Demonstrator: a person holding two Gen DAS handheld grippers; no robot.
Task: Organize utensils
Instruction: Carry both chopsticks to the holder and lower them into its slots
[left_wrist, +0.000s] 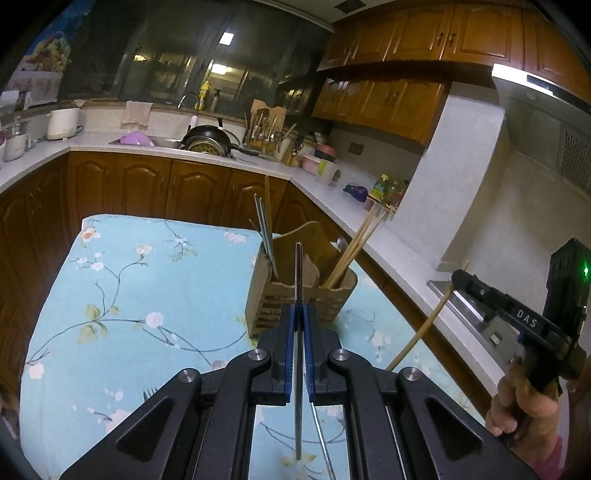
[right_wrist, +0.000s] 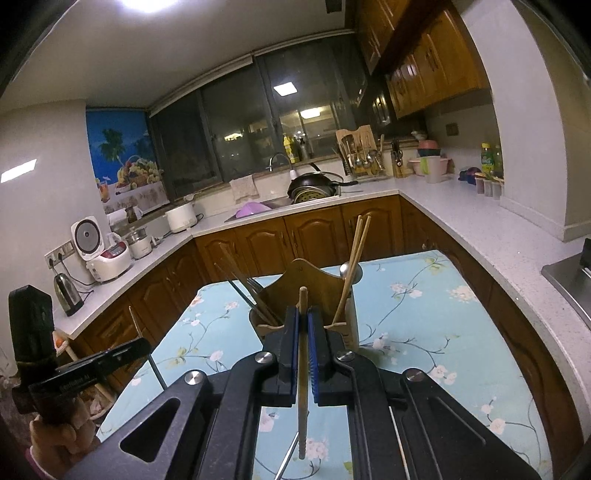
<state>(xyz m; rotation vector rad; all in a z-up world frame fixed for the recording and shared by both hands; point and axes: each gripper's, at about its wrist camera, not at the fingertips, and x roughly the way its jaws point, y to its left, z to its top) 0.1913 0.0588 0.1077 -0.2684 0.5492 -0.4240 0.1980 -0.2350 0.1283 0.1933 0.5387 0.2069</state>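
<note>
A beige slotted utensil holder (left_wrist: 295, 295) stands on the floral blue cloth, holding wooden chopsticks (left_wrist: 356, 243), metal chopsticks (left_wrist: 264, 229) and a spoon. My left gripper (left_wrist: 298, 314) is shut on a metal chopstick (left_wrist: 298, 273) held upright just in front of the holder. My right gripper (right_wrist: 303, 317) is shut on a wooden chopstick (right_wrist: 303, 350), its tip near the holder (right_wrist: 306, 295). The right gripper also shows in the left wrist view (left_wrist: 458, 277), with the wooden chopstick (left_wrist: 421, 332) hanging from it. The left gripper appears at the left of the right wrist view (right_wrist: 144, 343).
The table with the blue floral cloth (left_wrist: 129, 295) sits among brown cabinets and a white counter (left_wrist: 388, 236). A fork (left_wrist: 151, 393) and thin metal sticks lie on the cloth under the grippers. The sink with pans (right_wrist: 314, 188) lies far back.
</note>
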